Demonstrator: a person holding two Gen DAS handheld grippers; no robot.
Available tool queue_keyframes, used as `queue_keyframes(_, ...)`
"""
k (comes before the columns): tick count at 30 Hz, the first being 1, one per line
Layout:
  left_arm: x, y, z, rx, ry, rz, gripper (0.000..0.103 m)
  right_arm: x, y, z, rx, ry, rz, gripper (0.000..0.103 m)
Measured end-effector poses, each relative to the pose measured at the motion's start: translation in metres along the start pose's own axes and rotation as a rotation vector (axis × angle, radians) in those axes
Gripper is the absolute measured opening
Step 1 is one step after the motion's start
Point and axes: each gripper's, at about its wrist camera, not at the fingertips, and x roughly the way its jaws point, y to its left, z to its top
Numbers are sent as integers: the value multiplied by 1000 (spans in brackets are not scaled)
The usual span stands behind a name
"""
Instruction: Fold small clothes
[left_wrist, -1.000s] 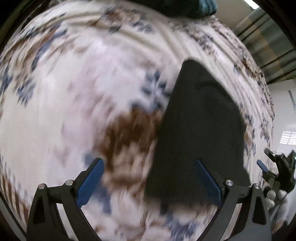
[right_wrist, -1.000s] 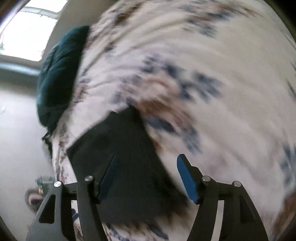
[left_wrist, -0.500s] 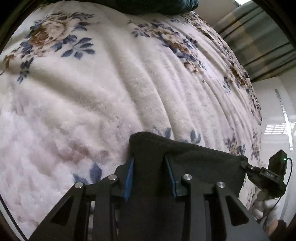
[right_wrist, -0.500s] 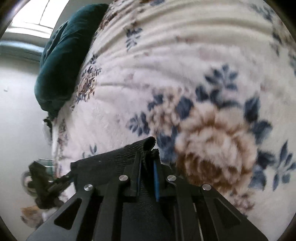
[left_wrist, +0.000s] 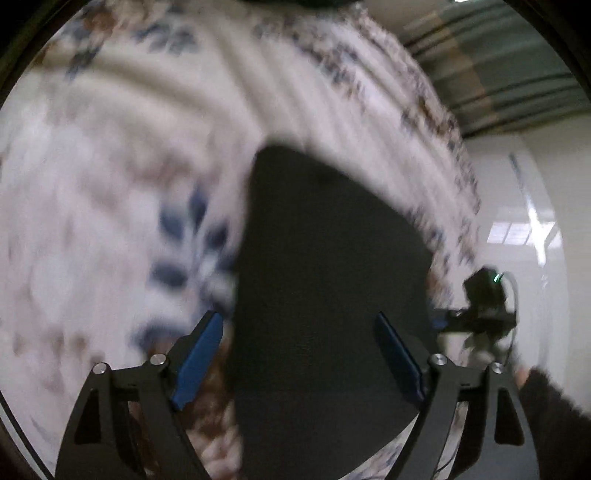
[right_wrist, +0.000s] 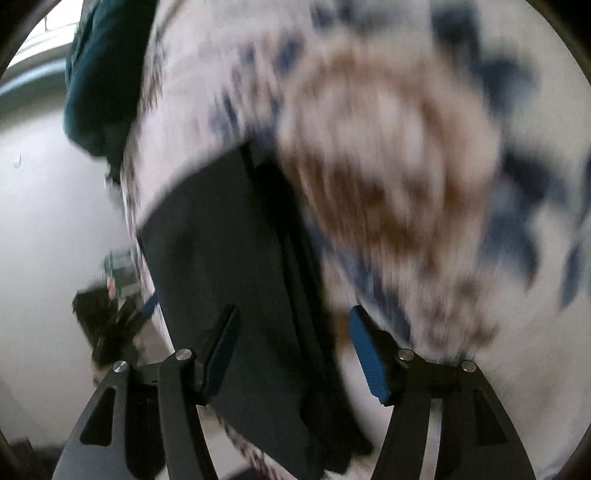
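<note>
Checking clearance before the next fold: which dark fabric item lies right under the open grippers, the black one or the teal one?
The black folded garment, lying flat on the floral blanket below the open right gripper. The teal cushion sits off at the blanket's far edge.

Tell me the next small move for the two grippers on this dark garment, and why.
Probably lower both open grippers, left and right, onto the near edge of the dark garment for another fold: it lies flat on the floral blanket, neither gripper holding it.
</note>
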Motion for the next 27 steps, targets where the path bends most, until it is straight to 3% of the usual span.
queue_keyframes(2,18,8,-15,-8,29,-9,83,16,-1,-7,-29,53,35,64)
queue_keyframes(3,22,8,-18,4,3,-13,85,21,2,-7,-41,57,50,70)
queue_keyframes(4,24,8,-19,7,-26,-51,94,26,6,-6,-54,63,96,78)
queue_keyframes(5,26,7,-17,0,-39,-75,99,32,11,-5,-67,74,158,78)
queue_keyframes(12,36,-14,13,-19,-84,-177,97,72,46,3,-120,129,233,78)
queue_keyframes(13,35,-17,17,-21,-89,-186,75,73,48,1,-128,124,220,75)
queue_keyframes(14,35,-18,21,-28,-81,-181,31,73,51,-1,-136,112,201,69)
queue_keyframes(15,35,-17,25,-40,-68,-194,26,71,54,-4,-132,92,197,39)
queue_keyframes(16,34,-19,28,-47,-69,-206,25,70,54,-7,-126,72,176,30)
queue_keyframes(19,34,-24,36,-45,-38,-199,24,55,65,-19,-169,7,206,25)
queue_keyframes(27,20,-72,84,56,-9,-233,21,18,78,-38,-159,-130,238,23)
